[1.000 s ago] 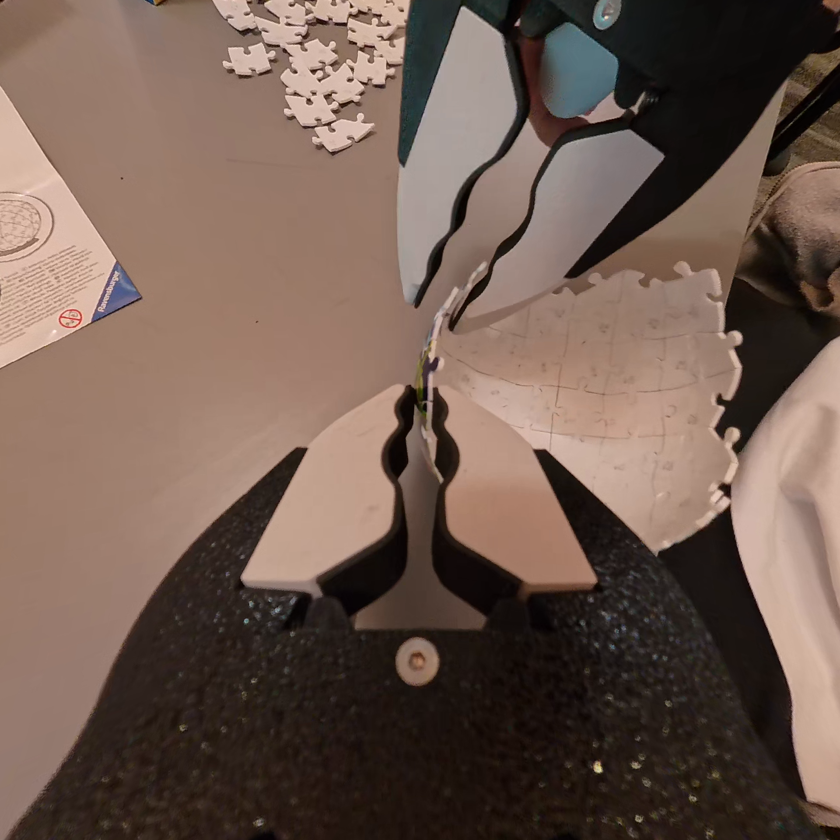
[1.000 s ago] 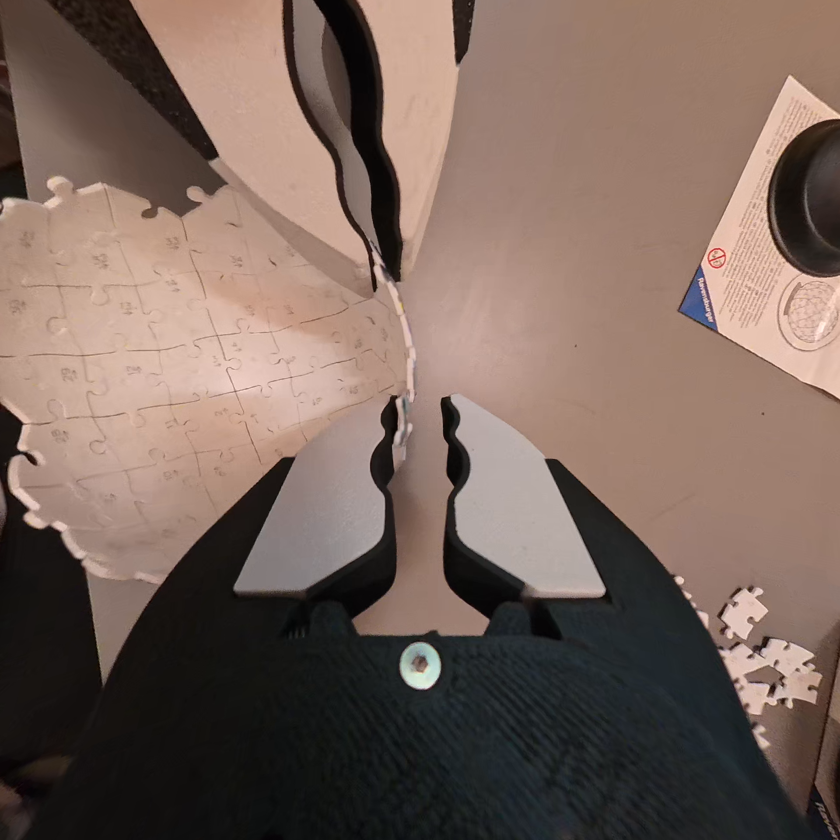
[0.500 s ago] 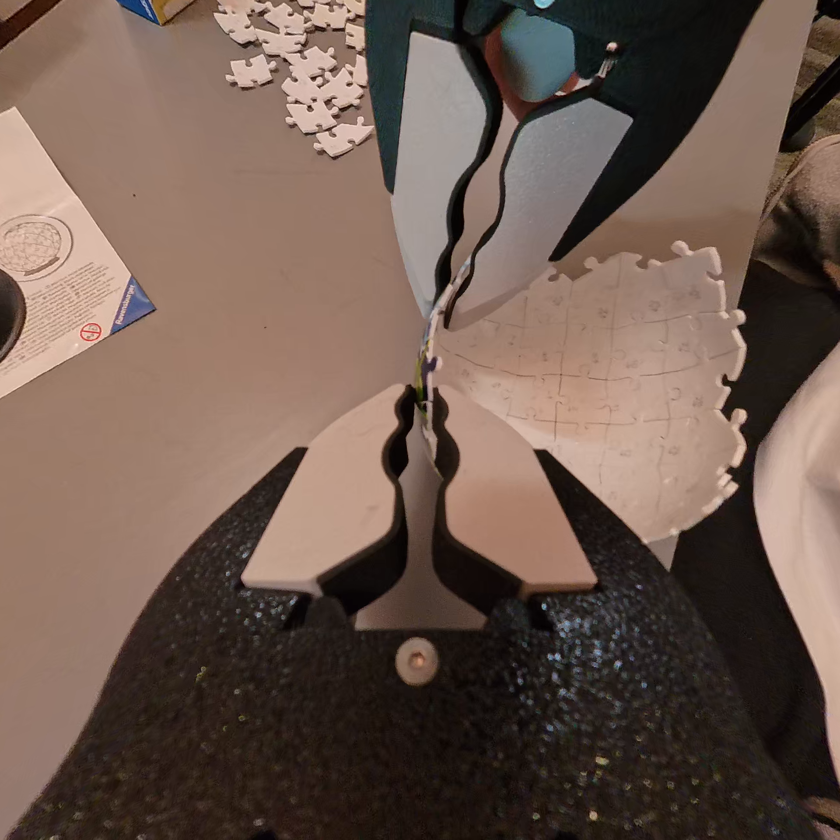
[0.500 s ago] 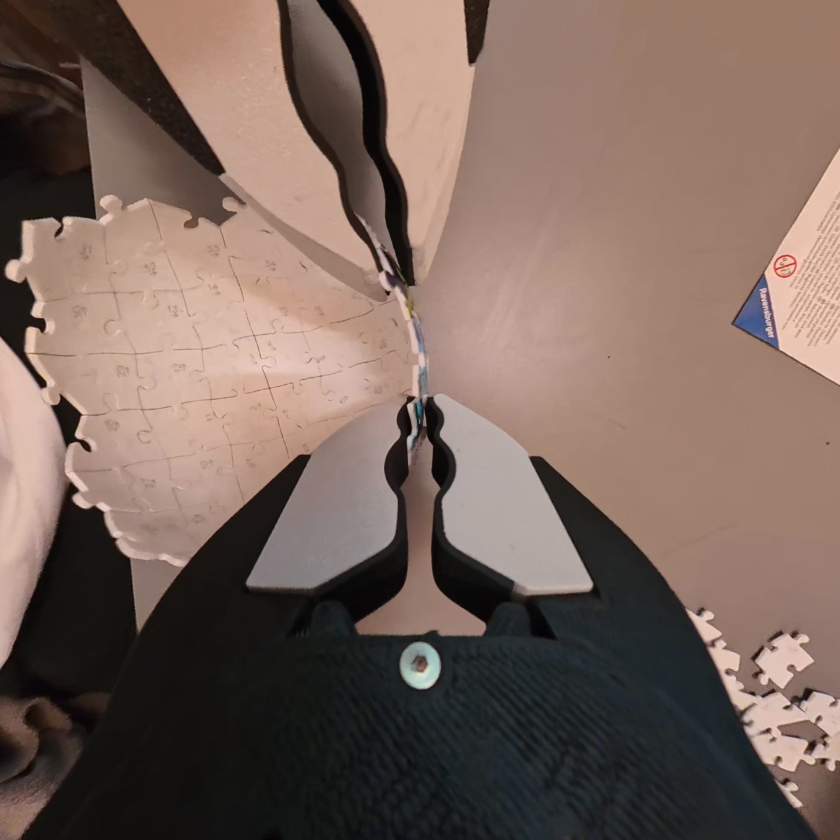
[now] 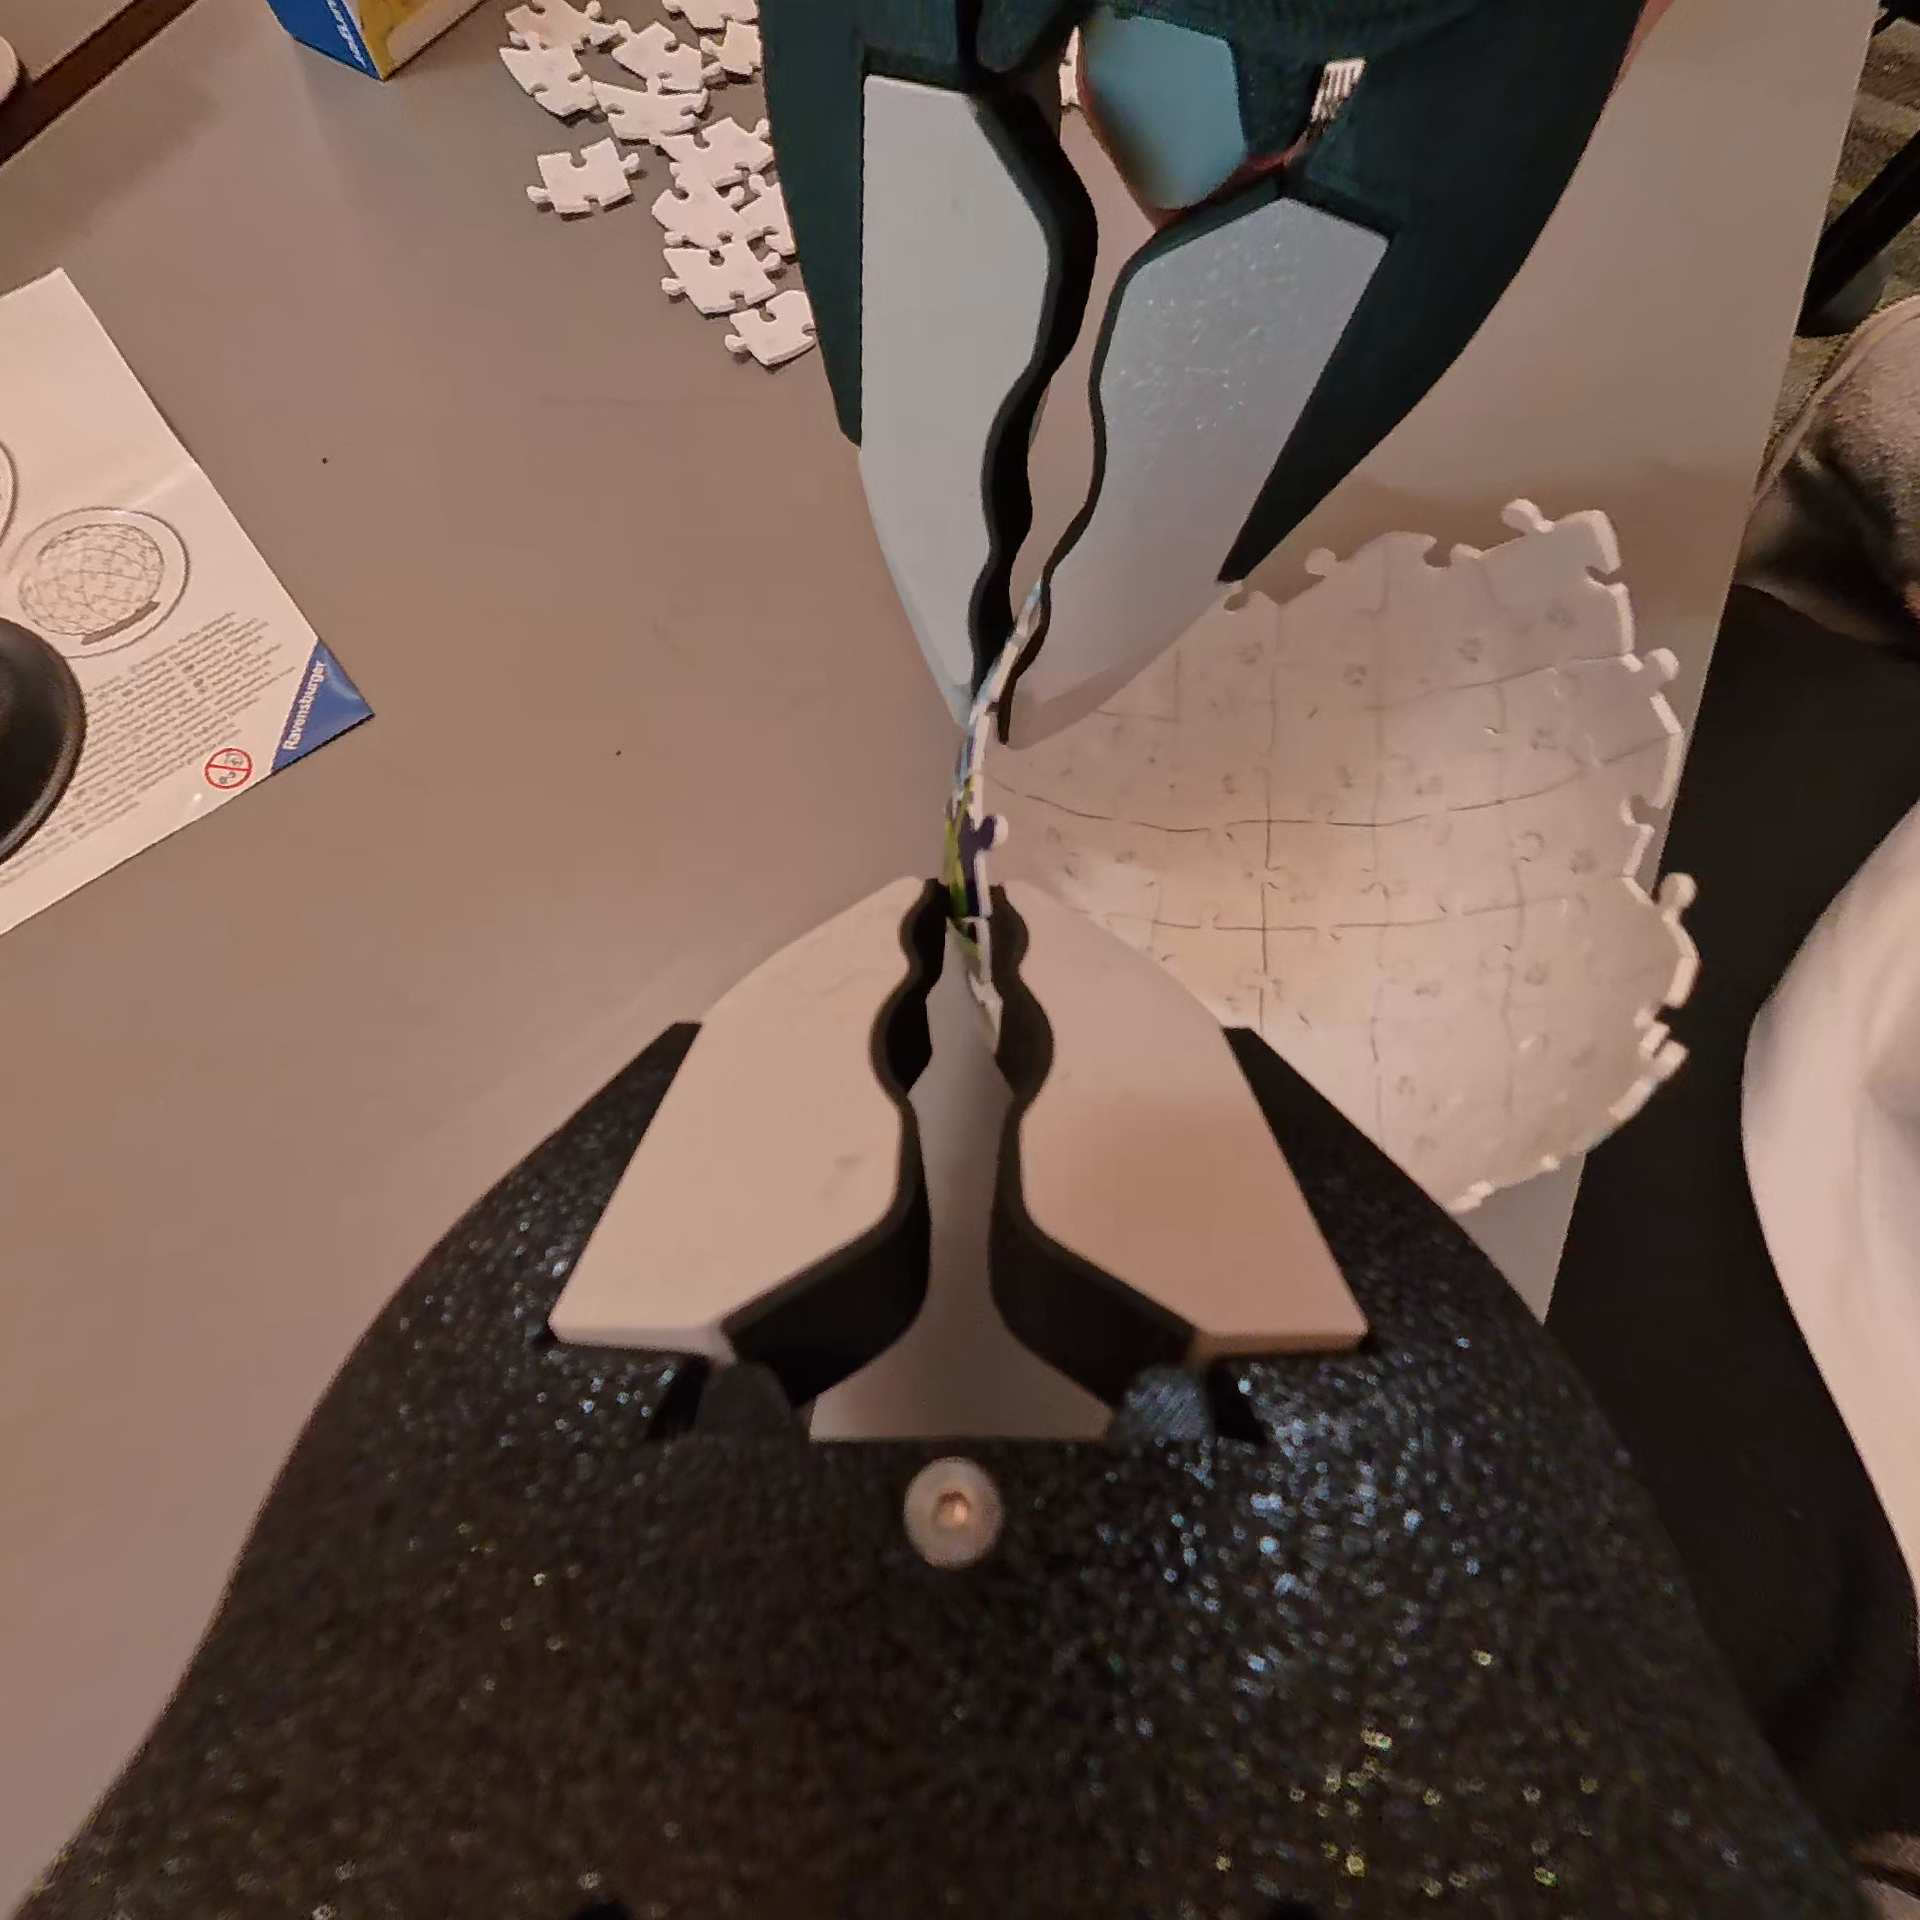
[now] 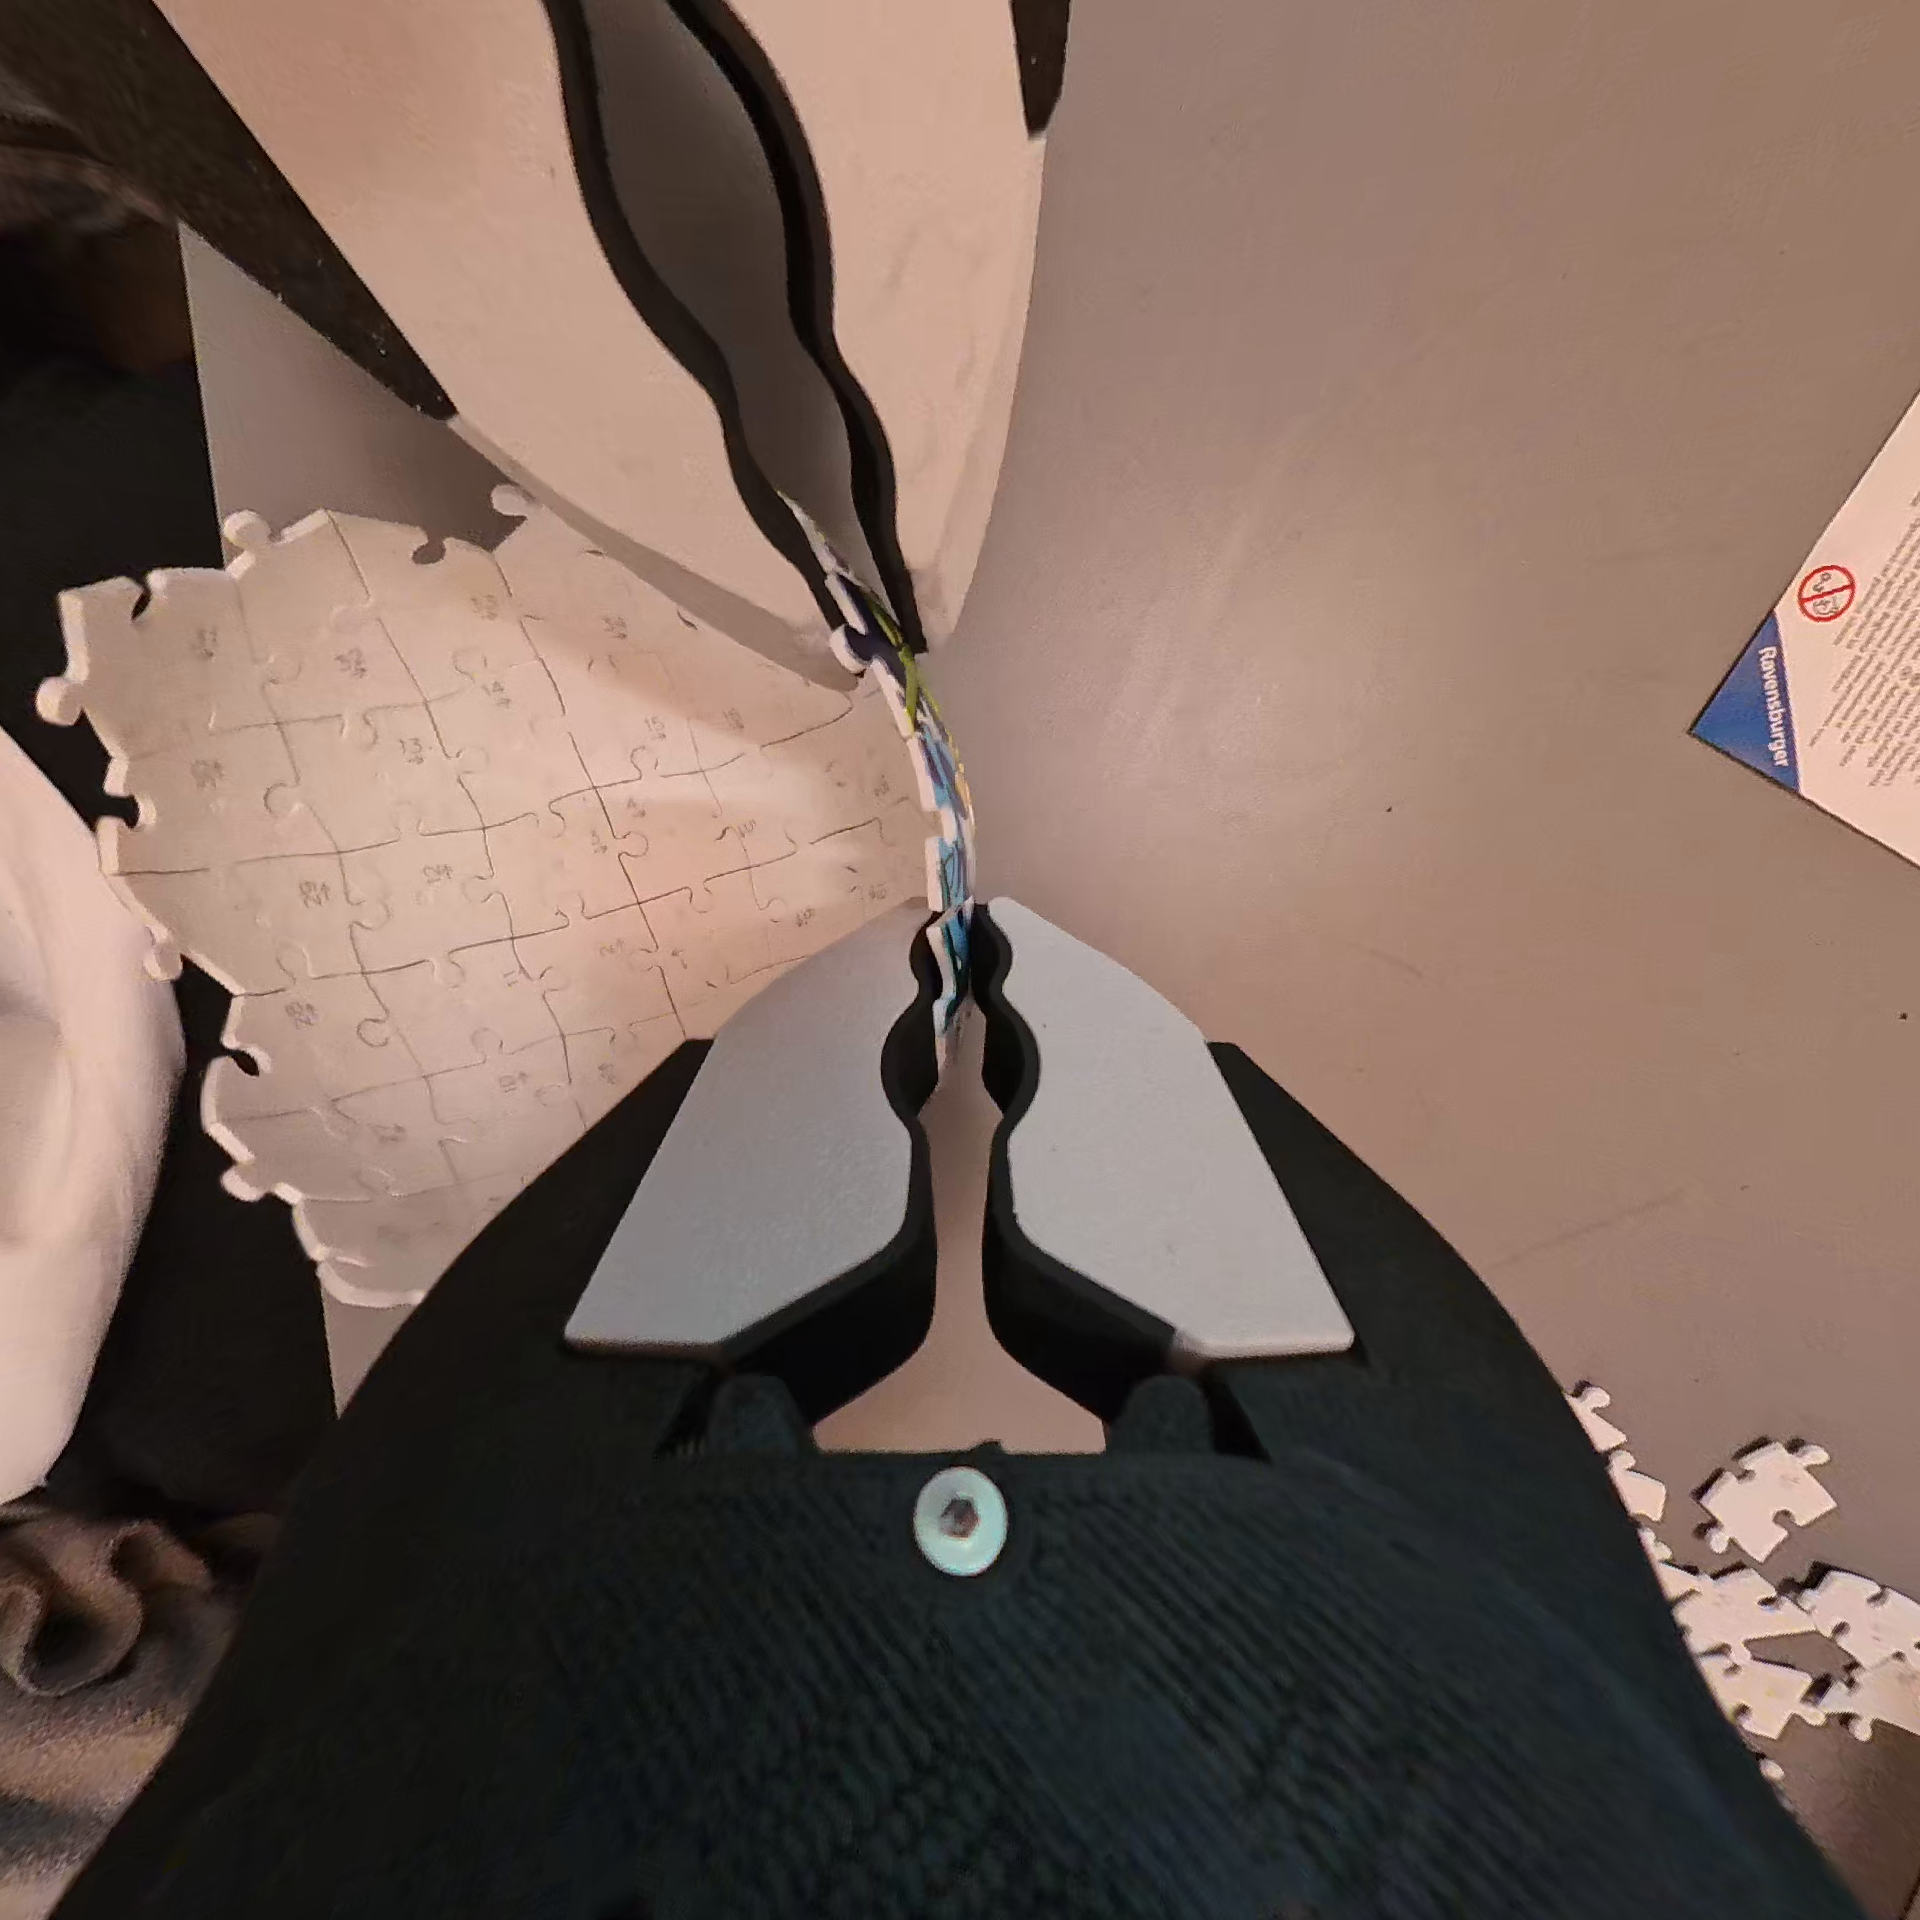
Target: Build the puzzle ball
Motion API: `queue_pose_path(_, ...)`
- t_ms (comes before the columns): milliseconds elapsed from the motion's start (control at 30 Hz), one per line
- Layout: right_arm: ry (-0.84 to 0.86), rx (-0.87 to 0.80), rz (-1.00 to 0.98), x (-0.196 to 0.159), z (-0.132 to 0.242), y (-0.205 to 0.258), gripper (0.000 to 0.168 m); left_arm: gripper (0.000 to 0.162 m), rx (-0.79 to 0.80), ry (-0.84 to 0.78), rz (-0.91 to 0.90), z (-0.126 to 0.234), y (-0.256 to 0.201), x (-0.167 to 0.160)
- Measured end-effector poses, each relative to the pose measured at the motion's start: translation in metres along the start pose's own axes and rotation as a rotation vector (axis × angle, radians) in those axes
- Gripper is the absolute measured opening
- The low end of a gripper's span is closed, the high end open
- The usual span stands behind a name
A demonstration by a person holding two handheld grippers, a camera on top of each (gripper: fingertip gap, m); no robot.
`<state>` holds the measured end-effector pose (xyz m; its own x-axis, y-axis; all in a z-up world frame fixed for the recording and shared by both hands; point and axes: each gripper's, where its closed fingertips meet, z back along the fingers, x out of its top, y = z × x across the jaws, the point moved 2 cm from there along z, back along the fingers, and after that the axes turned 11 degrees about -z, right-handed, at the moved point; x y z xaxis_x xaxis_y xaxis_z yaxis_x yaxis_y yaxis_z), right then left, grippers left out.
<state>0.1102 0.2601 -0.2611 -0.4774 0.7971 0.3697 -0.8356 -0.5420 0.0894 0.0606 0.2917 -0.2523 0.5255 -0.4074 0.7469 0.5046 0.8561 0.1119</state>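
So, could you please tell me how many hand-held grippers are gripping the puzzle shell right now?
2. The left hand-held gripper pinches the curved puzzle shell at the near end of its rim, and the right hand-held gripper pinches the same rim from the opposite side.

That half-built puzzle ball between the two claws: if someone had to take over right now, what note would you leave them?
Left claw: shut on the rim of the curved puzzle shell, near end.
Right claw: shut on the same rim, from the opposite side.
The shell is held edge-on above the grey table, white numbered inside facing the table edge, printed side away.
Done: roughly a bowl-shaped part is joined.
Left: the loose white pieces heaped on the table have yet to go in. The instruction sheet lies nearby.
Let go with one claw only; probably the shell flexes.
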Motion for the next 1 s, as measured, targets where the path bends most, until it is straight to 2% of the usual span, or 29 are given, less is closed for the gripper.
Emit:
queue_pose_path(133, -0.007, 0.013, 0.053, -0.002, -0.001, 0.003, 0.007, 0.006, -0.005, 0.005, 0.011, -0.001, -0.001, 0.000)
queue_pose_path(167, -0.030, -0.002, 0.064, 0.000, -0.002, 0.004, 0.015, 0.005, -0.003, 0.000, 0.017, -0.001, 0.000, 0.001)
queue_pose_path(267, -0.054, -0.018, 0.062, 0.003, -0.003, 0.005, 0.023, 0.005, -0.001, -0.003, 0.026, 0.000, 0.001, 0.001)
queue_pose_path(367, -0.068, -0.025, 0.044, 0.003, -0.004, 0.004, 0.015, 0.005, 0.002, -0.004, 0.045, 0.001, 0.002, 0.000)
queue_pose_path(533, -0.078, -0.015, 0.022, 0.004, -0.006, 0.004, 0.015, 0.005, 0.006, -0.002, 0.036, 0.001, 0.002, 0.000)
queue_pose_path(667, -0.043, 0.015, 0.006, 0.000, -0.010, 0.007, 0.007, 0.005, 0.005, -0.003, 0.029, 0.001, 0.002, 0.001)
queue_pose_path(867, -0.018, 0.038, -0.023, 0.000, -0.007, 0.005, 0.008, 0.006, 0.004, -0.007, 0.023, 0.000, 0.001, 0.002)
queue_pose_path(933, -0.013, 0.018, -0.022, 0.001, -0.007, 0.003, 0.016, 0.006, 0.005, -0.007, 0.021, 0.000, 0.001, 0.002)
queue_pose_path(1000, 0.003, 0.012, -0.013, 0.000, -0.007, 0.003, 0.017, 0.005, 0.006, -0.006, 0.020, 0.000, 0.001, 0.003)
